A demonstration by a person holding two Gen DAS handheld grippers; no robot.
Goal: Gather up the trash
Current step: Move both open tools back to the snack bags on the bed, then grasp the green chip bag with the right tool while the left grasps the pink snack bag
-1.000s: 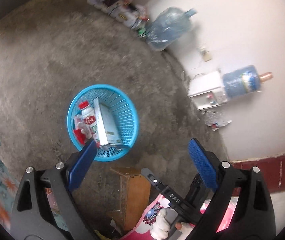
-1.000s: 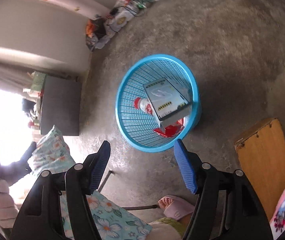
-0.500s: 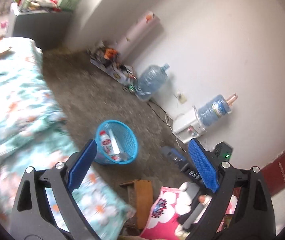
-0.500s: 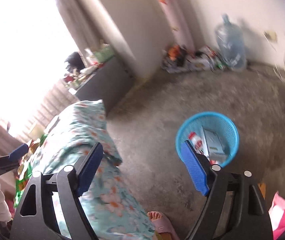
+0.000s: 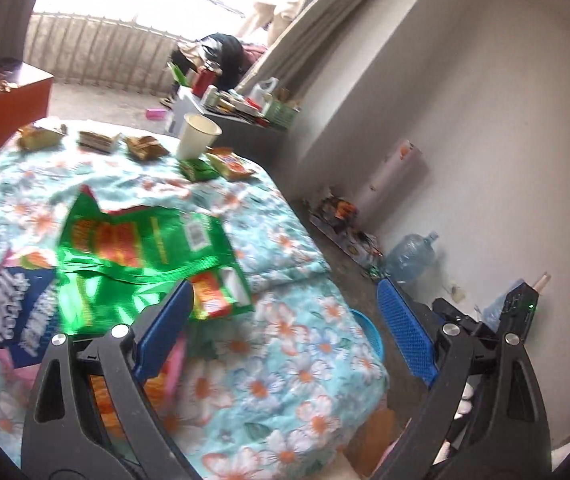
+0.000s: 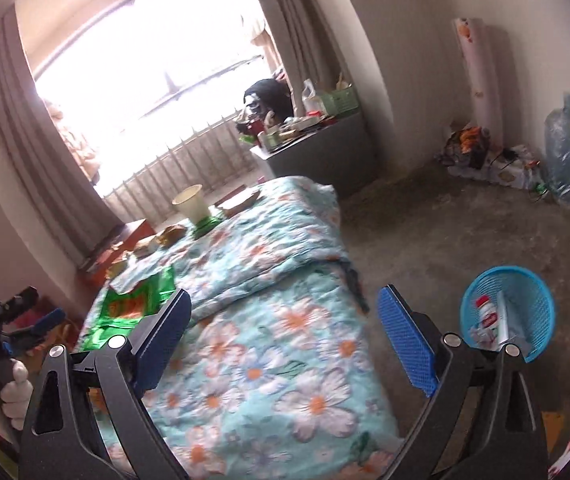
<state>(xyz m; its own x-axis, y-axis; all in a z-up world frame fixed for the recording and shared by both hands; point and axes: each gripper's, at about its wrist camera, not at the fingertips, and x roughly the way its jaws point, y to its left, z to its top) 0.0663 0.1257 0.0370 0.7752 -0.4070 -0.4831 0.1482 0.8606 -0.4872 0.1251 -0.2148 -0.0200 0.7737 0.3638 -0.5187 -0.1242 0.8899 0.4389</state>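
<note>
My left gripper (image 5: 285,328) is open and empty above the floral bed cover (image 5: 305,376). A crumpled green snack bag (image 5: 141,252) lies just beyond its left finger, with a blue and pink packet (image 5: 13,316) beside it. Farther up the bed stand a paper cup (image 5: 197,136) and small wrappers (image 5: 229,166). My right gripper (image 6: 285,338) hovers over the same bed cover (image 6: 277,320); its jaws are opening with nothing between them. The blue basket (image 6: 533,300) on the floor at its right holds a white bottle (image 6: 485,312) and a carton (image 6: 505,320). The green snack bag (image 6: 137,300) lies past its left finger.
A gloved hand (image 6: 13,392) holds the left gripper's body at the right wrist view's left edge. A grey cabinet (image 6: 325,148) with clutter stands by the window. A large water bottle (image 6: 565,148) and floor clutter (image 6: 481,152) sit along the wall.
Both views have swung up from the basket on the floor to the bed and window. The right gripper's jaws have spread wider. The basket now sits low right of the right gripper.
</note>
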